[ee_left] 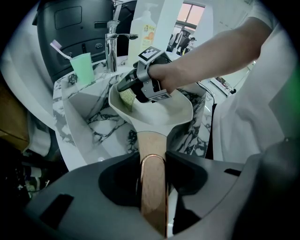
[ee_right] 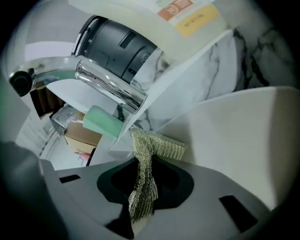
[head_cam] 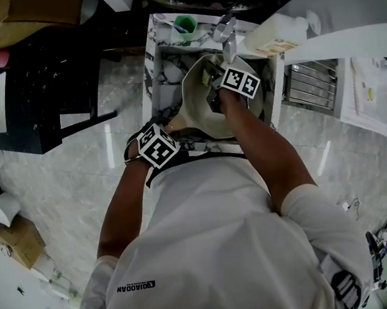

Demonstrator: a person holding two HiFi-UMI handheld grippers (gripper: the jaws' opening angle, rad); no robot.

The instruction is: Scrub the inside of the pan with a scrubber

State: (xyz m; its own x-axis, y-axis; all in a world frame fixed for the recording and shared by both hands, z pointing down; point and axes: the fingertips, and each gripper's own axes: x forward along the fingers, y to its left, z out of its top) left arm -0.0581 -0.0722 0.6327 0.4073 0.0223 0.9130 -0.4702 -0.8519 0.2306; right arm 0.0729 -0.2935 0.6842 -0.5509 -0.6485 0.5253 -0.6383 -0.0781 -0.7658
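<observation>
Wooden pan handle (ee_left: 150, 143) in left gripper (ee_left: 153, 180) — scrubber (ee_right: 151, 149) in right gripper (ee_right: 144, 185).

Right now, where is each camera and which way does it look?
Head view: on the person's head, looking down at the round cream pan over the marble sink; shirt, arms, left tongs and right tongs show.
Left gripper view: on the left tongs, looking along the pan's wooden handle they clamp; right arm shows.
Right gripper view: on the right tongs, shut on a golden mesh scrubber, facing the chrome tap.
Shared: both gripper views show that tap.
</observation>
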